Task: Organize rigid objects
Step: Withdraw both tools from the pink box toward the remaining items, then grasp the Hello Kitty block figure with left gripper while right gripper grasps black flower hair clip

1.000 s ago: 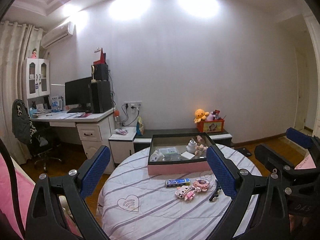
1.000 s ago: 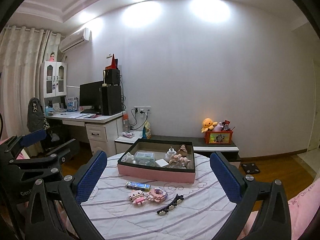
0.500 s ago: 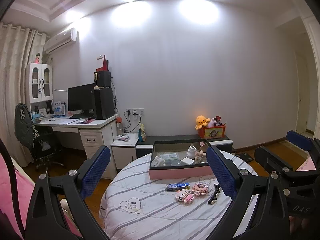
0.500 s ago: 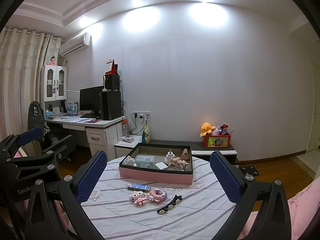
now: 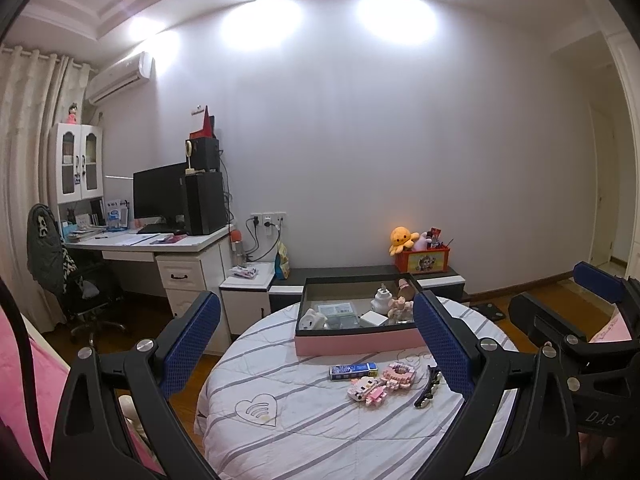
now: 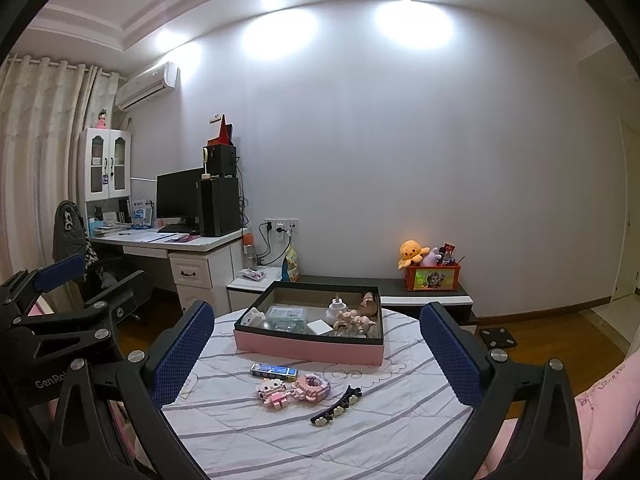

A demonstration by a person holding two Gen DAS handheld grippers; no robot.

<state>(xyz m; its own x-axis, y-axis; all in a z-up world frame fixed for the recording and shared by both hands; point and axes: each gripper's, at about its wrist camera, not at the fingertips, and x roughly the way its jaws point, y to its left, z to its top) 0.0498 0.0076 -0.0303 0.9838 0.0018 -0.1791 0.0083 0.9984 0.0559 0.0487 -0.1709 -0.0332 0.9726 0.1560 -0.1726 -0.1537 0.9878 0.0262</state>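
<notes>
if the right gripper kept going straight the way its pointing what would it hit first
Likely the far wall: the open right gripper points level, above the pink box and table items, though depth is unclear.

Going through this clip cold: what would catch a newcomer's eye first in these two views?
Probably the pink-sided box at the far side of the round striped table, already holding small figurines and cases. In front of it lie loose items: a blue packet, two pink block toys and a black hair clip. Both the left gripper and the right gripper frame the scene, open and empty.
</notes>
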